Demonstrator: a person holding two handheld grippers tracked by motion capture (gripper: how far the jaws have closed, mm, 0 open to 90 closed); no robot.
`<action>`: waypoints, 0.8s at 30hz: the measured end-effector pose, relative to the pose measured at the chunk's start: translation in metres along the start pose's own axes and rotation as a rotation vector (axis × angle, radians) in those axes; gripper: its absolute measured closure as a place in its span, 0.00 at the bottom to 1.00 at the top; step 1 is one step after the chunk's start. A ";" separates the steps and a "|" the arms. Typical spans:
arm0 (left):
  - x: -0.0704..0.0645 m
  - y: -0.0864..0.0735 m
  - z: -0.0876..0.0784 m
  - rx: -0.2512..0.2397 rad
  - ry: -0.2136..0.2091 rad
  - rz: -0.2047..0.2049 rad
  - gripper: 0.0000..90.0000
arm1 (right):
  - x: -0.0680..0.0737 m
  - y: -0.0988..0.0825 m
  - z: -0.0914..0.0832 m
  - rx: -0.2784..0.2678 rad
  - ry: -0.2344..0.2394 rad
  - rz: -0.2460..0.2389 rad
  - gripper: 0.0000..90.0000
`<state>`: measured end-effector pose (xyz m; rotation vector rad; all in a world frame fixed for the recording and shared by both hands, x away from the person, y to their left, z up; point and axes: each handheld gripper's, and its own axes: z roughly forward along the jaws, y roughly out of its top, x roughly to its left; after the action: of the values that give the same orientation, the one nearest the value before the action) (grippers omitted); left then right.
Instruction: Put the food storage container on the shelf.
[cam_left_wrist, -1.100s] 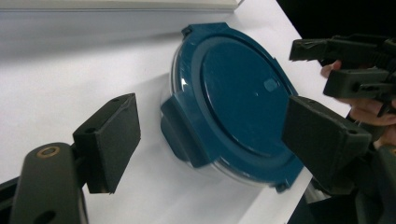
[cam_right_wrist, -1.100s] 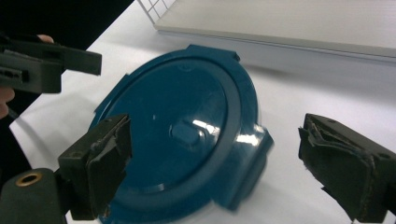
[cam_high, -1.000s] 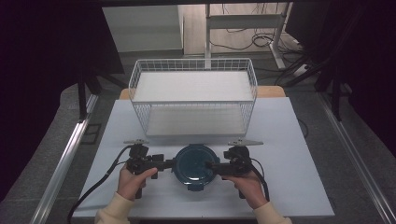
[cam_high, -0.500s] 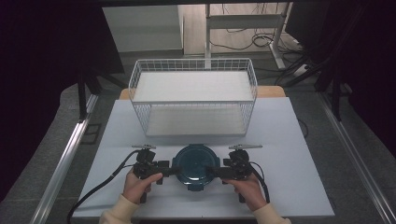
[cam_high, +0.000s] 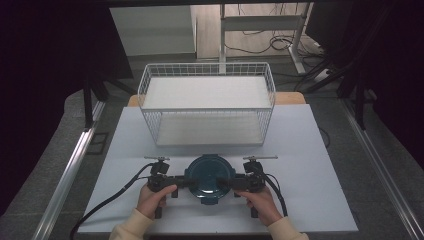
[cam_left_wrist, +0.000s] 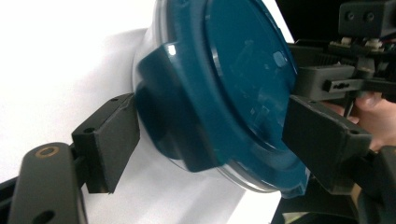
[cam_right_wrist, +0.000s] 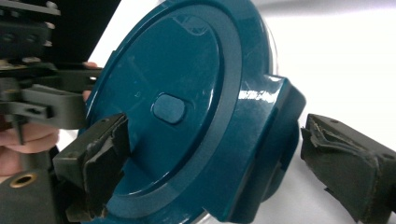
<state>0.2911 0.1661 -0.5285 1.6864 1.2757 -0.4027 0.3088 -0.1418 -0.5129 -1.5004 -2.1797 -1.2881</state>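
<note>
Teal round plastic lidded container sat on white table, near front edge, before white wire basket. Left gripper and right gripper straddled its side latches, jaws parted, not clamped. Advice: close both evenly, lift level.

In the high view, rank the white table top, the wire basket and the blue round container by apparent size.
1. White table top, largest.
2. Wire basket.
3. Blue round container, smallest, set between the two claws.
</note>
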 end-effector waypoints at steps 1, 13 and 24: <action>0.001 0.000 0.000 -0.007 -0.007 -0.009 0.22 | 0.000 0.000 0.001 0.003 0.007 0.007 0.10; 0.000 -0.001 0.000 -0.013 -0.031 -0.080 0.34 | -0.006 0.000 -0.004 -0.021 0.055 0.098 0.29; -0.011 -0.006 -0.011 -0.041 -0.043 -0.037 0.46 | -0.002 -0.004 -0.015 -0.043 0.066 0.094 0.35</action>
<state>0.2787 0.1685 -0.5180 1.6137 1.2767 -0.4292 0.3018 -0.1552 -0.5072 -1.5335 -2.0281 -1.3424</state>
